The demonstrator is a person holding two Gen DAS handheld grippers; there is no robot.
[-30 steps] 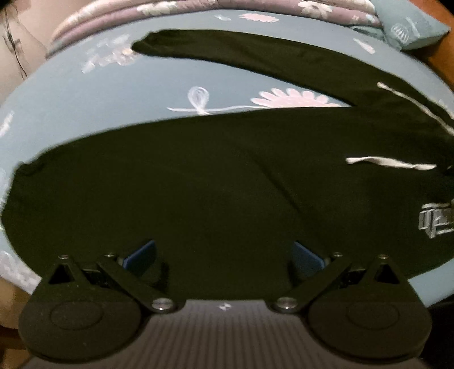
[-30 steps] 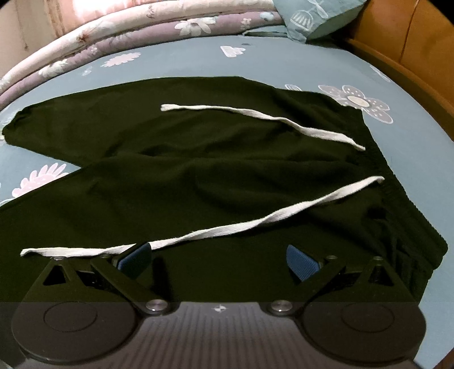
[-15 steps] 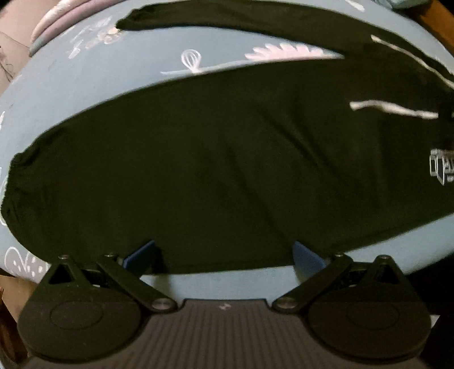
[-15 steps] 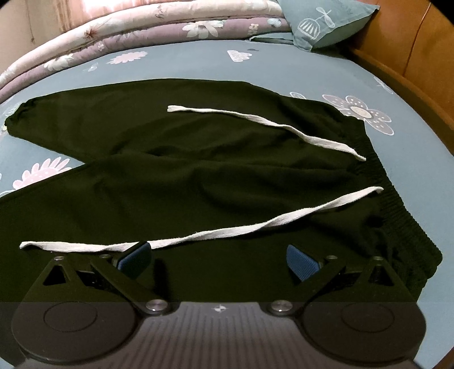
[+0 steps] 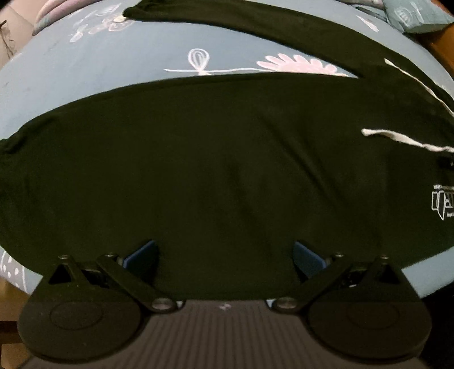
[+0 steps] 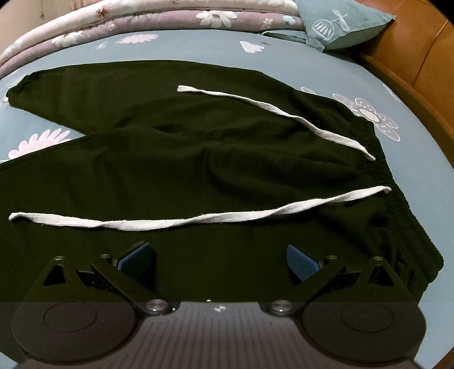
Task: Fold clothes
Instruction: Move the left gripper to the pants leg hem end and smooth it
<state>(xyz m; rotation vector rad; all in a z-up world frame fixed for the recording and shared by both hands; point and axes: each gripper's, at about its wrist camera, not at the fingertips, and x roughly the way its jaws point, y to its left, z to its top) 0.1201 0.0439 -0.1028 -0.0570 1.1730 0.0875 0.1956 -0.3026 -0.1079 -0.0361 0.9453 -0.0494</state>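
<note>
Black sweatpants (image 5: 215,170) lie spread flat on a blue flowered bed sheet (image 5: 85,65), legs splayed apart toward the left, elastic waistband (image 6: 397,204) at the right. Two white drawstrings (image 6: 198,220) lie loose across the upper part of the pants. A white printed logo (image 5: 442,201) shows near the waist. My left gripper (image 5: 224,255) hovers open over the near leg's lower edge, with nothing between its blue pads. Over the near side of the waist area, my right gripper (image 6: 217,257) is open too and holds nothing.
Folded floral quilts (image 6: 142,20) and a teal pillow (image 6: 340,25) lie at the bed's far side. A wooden headboard (image 6: 420,73) runs along the right. The bed's near edge (image 5: 425,275) drops off just below the pants.
The left view swung down toward the near edge of the leg half a second ago, then back up and closer. The right gripper drew slightly back from the pants. Both stayed open.
</note>
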